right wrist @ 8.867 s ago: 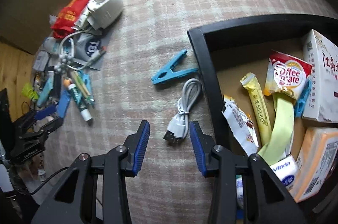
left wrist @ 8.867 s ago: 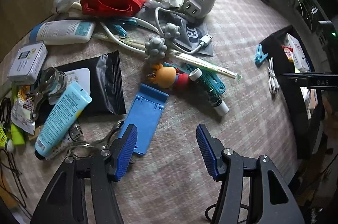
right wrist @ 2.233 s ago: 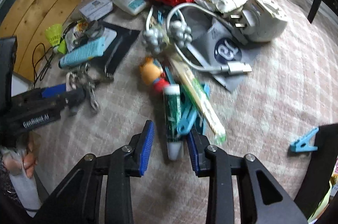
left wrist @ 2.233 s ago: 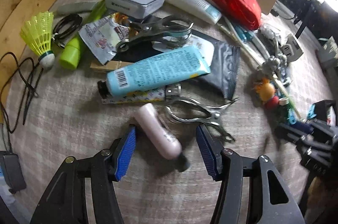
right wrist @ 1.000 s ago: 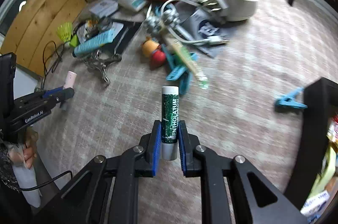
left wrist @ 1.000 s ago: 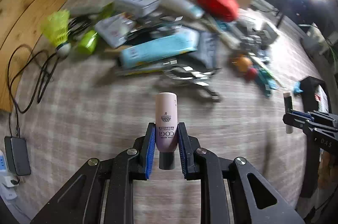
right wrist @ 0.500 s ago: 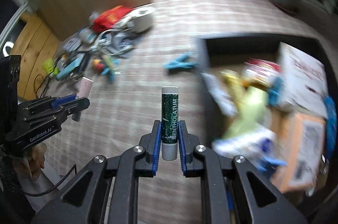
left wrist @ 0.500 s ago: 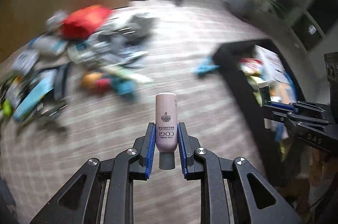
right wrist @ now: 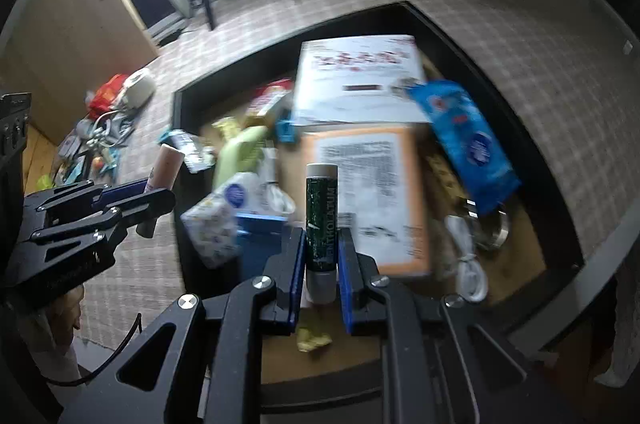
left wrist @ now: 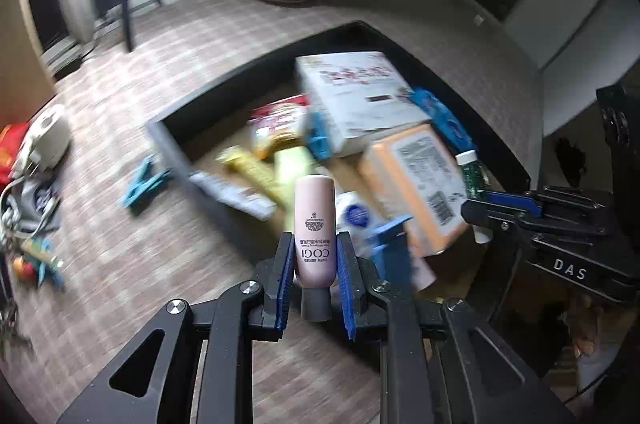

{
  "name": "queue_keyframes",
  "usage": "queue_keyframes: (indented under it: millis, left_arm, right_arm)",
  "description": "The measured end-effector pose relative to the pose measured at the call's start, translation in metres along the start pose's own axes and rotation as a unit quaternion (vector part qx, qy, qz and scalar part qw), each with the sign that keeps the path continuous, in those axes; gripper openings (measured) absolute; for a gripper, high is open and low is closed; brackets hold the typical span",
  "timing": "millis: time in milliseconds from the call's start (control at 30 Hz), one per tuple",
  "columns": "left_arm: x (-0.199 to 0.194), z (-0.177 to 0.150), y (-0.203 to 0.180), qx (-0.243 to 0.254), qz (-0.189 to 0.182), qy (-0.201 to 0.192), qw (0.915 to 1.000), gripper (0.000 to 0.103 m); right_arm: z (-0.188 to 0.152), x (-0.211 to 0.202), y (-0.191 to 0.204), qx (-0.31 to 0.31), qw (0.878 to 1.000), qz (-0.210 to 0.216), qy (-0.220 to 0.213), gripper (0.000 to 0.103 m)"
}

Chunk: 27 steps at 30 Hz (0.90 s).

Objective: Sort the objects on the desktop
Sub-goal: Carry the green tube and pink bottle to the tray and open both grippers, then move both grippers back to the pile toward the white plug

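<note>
While your left gripper point(left wrist: 314, 278) clamps the pink COGI tube point(left wrist: 314, 228) and your right gripper point(right wrist: 320, 274) the green Mentholatum stick point(right wrist: 321, 224), both hang over the black tray point(right wrist: 532, 160), probably mid-delivery; next: lower, release.

A small pale pink tube point(left wrist: 314, 224) printed COGI stands upright between the left fingers point(left wrist: 285, 272), its grey cap at their base, body rising past the tips. A green lip-balm stick point(right wrist: 321, 224), white at both ends, stands clamped likewise between the right fingers point(right wrist: 296, 264), above the black tray point(right wrist: 532, 144).
</note>
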State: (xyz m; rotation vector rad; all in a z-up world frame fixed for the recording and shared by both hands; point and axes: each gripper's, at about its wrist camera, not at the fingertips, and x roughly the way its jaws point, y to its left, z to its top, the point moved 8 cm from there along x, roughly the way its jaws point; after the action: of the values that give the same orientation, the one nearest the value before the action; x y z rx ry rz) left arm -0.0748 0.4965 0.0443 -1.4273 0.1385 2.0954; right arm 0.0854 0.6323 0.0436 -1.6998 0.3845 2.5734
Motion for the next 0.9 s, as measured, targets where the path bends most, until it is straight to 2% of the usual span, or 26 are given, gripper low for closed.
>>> queue_keyframes:
  millis: [133,333,367,400,433,700,900]
  left_arm:
    - [0.006,0.008,-0.022,0.019,-0.002,0.003,0.9998,0.019]
    - [0.007,0.016,-0.033,0.027,0.003,0.000,0.9996,0.020]
    - [0.007,0.017,-0.031,0.021,0.006,-0.001,0.9998,0.028]
    - [0.006,0.017,-0.029,0.016,0.010,0.002,0.9998,0.046]
    - [0.006,0.017,-0.027,0.012,0.012,0.001,0.9999,0.050]
    - [-0.004,0.017,0.006,-0.012,0.033,-0.005,0.9994,0.048]
    - [-0.016,0.022,0.045,-0.044,0.052,-0.012,0.9976,0.048]
  right_arm:
    - [-0.001,-0.002,-0.018,0.012,1.000,-0.008,0.000,0.016]
    - [0.001,-0.003,-0.025,0.013,1.000,-0.009,-0.001,0.016]
    - [0.003,-0.003,-0.025,0.011,1.000,-0.008,-0.002,0.017]
    - [0.005,-0.002,-0.025,0.013,1.000,-0.010,-0.002,0.022]
    - [0.005,-0.002,-0.025,0.018,1.000,-0.012,0.001,0.024]
    - [0.022,0.001,-0.009,0.008,1.000,-0.002,-0.001,0.026]
    - [0.048,0.005,0.021,-0.017,1.000,0.016,-0.005,0.026]
